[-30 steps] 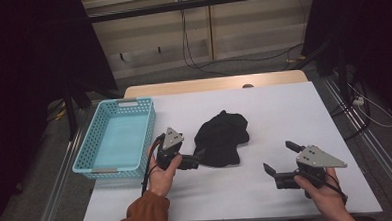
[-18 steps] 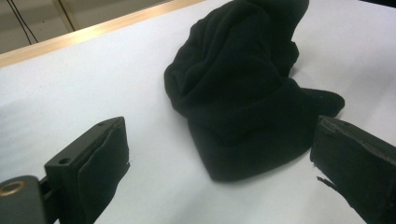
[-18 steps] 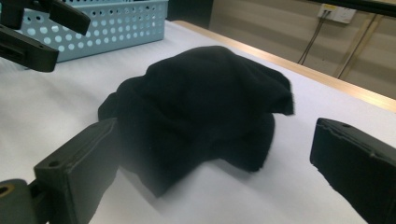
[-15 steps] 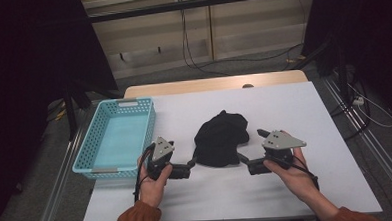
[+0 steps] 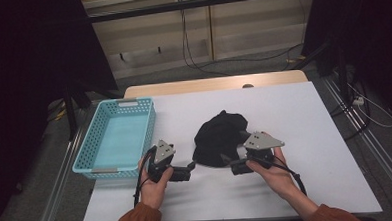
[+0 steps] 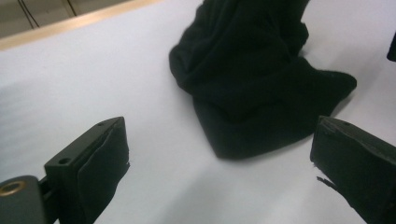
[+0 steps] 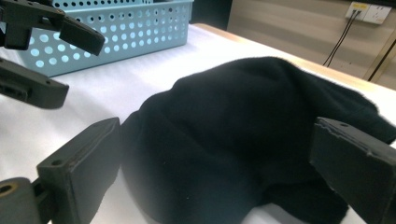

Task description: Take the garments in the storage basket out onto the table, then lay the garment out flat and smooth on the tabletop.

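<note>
Your left gripper (image 5: 190,167) and right gripper (image 5: 225,161): jaws wide, nothing held, flanking near edge of black cloth (image 5: 220,137) crumpled mid-table beside blue basket (image 5: 116,135). Step: approach. Next: close in, pinch cloth edges.

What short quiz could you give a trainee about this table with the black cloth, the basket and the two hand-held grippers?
1. True or false: the black cloth lies inside the blue basket.
2. Which stands wide open? A) the left hand-held gripper alone B) the right hand-held gripper alone C) both
3. Fill in: seen from above, the basket sits on the person's ____ side of the table.

Key
1. False: it lies in a heap on the table, right of the basket.
2. C: each gripper's jaws stand far apart, with the cloth ahead of them, not clamped.
3. Left.
</note>
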### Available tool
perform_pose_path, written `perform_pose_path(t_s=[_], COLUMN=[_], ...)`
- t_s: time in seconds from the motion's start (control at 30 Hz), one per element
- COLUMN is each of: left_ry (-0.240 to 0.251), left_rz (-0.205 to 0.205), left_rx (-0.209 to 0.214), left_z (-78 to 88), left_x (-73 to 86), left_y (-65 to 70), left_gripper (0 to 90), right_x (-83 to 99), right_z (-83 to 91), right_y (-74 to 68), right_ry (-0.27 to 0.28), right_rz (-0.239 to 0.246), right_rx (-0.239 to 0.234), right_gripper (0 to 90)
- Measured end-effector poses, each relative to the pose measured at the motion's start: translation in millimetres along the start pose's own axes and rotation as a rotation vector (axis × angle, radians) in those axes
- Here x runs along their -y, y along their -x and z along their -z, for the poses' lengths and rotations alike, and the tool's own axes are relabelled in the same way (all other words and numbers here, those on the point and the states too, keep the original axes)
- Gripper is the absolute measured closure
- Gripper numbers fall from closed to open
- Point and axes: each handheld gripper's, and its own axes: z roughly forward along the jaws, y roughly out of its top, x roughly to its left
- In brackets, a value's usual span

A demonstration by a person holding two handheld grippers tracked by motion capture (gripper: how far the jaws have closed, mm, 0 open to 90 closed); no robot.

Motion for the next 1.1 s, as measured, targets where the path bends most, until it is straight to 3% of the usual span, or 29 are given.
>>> perform_pose_path(t_s=[0.27, 0.4, 0.53, 0.63, 0.7, 0.77, 0.8, 0.9, 0.97, 1.1], left_ry=[-0.001, -0.008, -0.017, -0.008, -0.015, -0.017, -0.015, -0.012, -0.013, -0.025], left_rz=[-0.017, -0.019, -0.008, -0.007, -0.015, -0.016, -0.013, -0.009, -0.007, -0.01], left_rx=[0.025, 0.031, 0.02, 0.018, 0.021, 0.018, 0.021, 0.012, 0.008, 0.002], left_z=[-2.5, -3.0, -2.8, -1.9, -2.4, -2.8, -2.2, -0.3, 0.2, -1.9], left_x=[-0.6, -0.1, 1.8, 1.3, 1.4, 1.5, 1.5, 2.0, 2.1, 2.3], left_y=[6.1, 3.9, 2.8, 4.1, 4.4, 4.4, 4.3, 4.0, 3.6, 3.1], left_gripper=[4.4, 4.4, 4.4, 4.4, 4.4, 4.4, 4.4, 4.3, 4.4, 4.4], right_x=[4.8, 8.8, 5.4, 0.9, -6.5, -12.4, -14.8, -14.7, -13.0, -5.1], right_z=[-7.8, -15.0, -24.9, -31.1, -41.4, -48.3, -51.3, -59.3, -61.4, -64.6], right_y=[-6.5, -11.2, -18.1, -20.9, -22.6, -21.4, -21.4, -24.4, -24.3, -18.2], right_ry=[-0.04, -0.105, -0.12, -0.144, -0.196, -0.204, -0.212, -0.241, -0.251, -0.294], right_rz=[0.019, 0.027, 0.018, 0.044, 0.071, 0.023, 0.014, 0.07, 0.074, 0.062], right_rx=[-0.025, -0.038, -0.087, -0.092, -0.102, -0.118, -0.118, -0.07, -0.067, -0.056], right_gripper=[5.1, 10.3, 12.0, 12.9, 13.3, 13.9, 13.4, 13.0, 15.6, 31.6])
